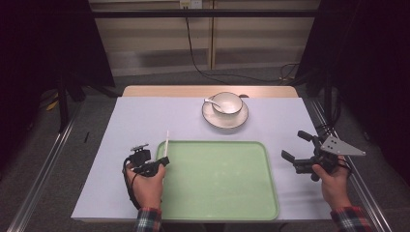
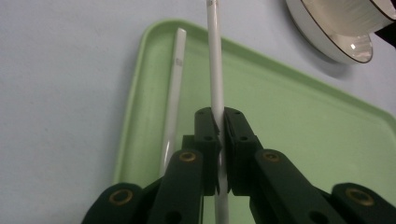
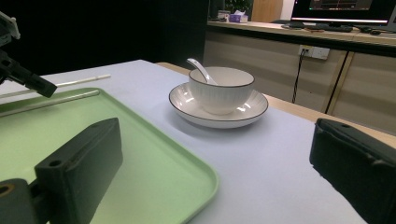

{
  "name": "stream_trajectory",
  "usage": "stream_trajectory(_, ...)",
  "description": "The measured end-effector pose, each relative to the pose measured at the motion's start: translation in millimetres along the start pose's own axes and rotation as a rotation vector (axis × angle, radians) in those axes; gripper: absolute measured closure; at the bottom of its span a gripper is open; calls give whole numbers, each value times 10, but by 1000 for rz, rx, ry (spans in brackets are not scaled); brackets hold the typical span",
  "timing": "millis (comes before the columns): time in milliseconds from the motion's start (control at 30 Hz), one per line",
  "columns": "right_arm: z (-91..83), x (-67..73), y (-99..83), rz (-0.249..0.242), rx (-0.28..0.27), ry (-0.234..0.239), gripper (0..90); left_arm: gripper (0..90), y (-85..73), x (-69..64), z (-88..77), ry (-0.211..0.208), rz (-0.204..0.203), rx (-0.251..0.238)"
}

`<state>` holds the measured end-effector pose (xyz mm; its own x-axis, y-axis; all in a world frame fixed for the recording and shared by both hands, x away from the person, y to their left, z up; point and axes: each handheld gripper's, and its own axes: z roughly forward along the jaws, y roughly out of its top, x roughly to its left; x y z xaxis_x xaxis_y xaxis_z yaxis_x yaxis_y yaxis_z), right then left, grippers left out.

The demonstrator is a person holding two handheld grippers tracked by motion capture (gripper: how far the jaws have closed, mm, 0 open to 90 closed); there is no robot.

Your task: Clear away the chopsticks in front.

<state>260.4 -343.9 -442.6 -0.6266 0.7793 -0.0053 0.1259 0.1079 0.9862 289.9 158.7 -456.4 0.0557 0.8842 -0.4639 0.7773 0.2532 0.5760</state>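
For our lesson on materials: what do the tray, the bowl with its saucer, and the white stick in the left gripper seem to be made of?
Tray: probably plastic, pale green, smooth with a soft sheen and moulded rounded rim.
Bowl and saucer: likely glazed ceramic, glossy white with a dark rim line and bright reflections.
Stick: thin, white and smooth; plastic or paper, hard to tell.

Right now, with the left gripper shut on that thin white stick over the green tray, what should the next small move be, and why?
Probably lower the thin white stick beside the second white stick lying in the green plastic tray, then open. The left gripper is clamped on it above the tray's left rim, so little travel seems needed.
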Motion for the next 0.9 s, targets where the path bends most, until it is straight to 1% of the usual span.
stream_trajectory(100, 2, 2, 1, -1, 1, -1, 18, 855, -17, -1, -4, -4, -11, 2)
stream_trajectory(133, 2, 1, 2, -2, 0, -2, 18, 855, -24, 2, -12, -5, -7, 4)
stream_trajectory(167, 2, 2, 2, -3, -1, -1, 18, 855, -32, -3, -15, 4, 0, 2)
stream_trajectory(233, 0, 2, 4, -5, 1, -4, 18, 855, -48, -1, -20, -5, -3, 4)
stream_trajectory(267, -4, -5, 5, -12, 0, 2, 18, 855, -59, -4, -32, -4, 5, 4)
stream_trajectory(300, -3, -3, 7, -7, -3, -2, 18, 855, -63, -8, -36, -9, -3, 5)
stream_trajectory(367, -5, -3, 7, -6, -5, -4, 18, 855, -69, -7, -40, -10, 1, 0)
stream_trajectory(400, -9, -3, 10, -7, -6, -5, 18, 855, -76, -14, -47, 2, 6, 2)
stream_trajectory(467, -9, -6, 16, -5, -12, -3, 18, 855, -92, -4, -56, -5, 9, 9)
stream_trajectory(500, -7, -4, 18, -4, -11, -2, 18, 855, -101, 2, -59, 4, 14, 15)
stream_trajectory(533, -3, -5, 17, -7, -8, -2, 18, 855, -116, 19, -64, -3, 1, 12)
stream_trajectory(600, 2, 0, 16, -7, -9, 1, 18, 855, -125, 12, -67, -1, -3, 17)
stream_trajectory(633, -1, -1, 17, -14, -6, 3, 18, 855, -144, 15, -71, 3, 11, 18)
stream_trajectory(667, -1, -1, 17, -14, -6, 3, 18, 855, -144, 15, -71, 3, 11, 18)
stream_trajectory(700, -10, 0, 21, -10, -5, 0, 18, 855, -159, 18, -60, 9, 5, 28)
stream_trajectory(767, -12, -2, 26, -7, -15, -6, 18, 855, -164, 22, -60, 3, 9, 40)
stream_trajectory(867, -16, -1, 29, -3, -14, -4, 18, 855, -166, 16, -54, 10, 21, 33)
stream_trajectory(900, -11, -6, 27, -12, -11, -1, 18, 854, -163, 14, -46, 8, 16, 37)
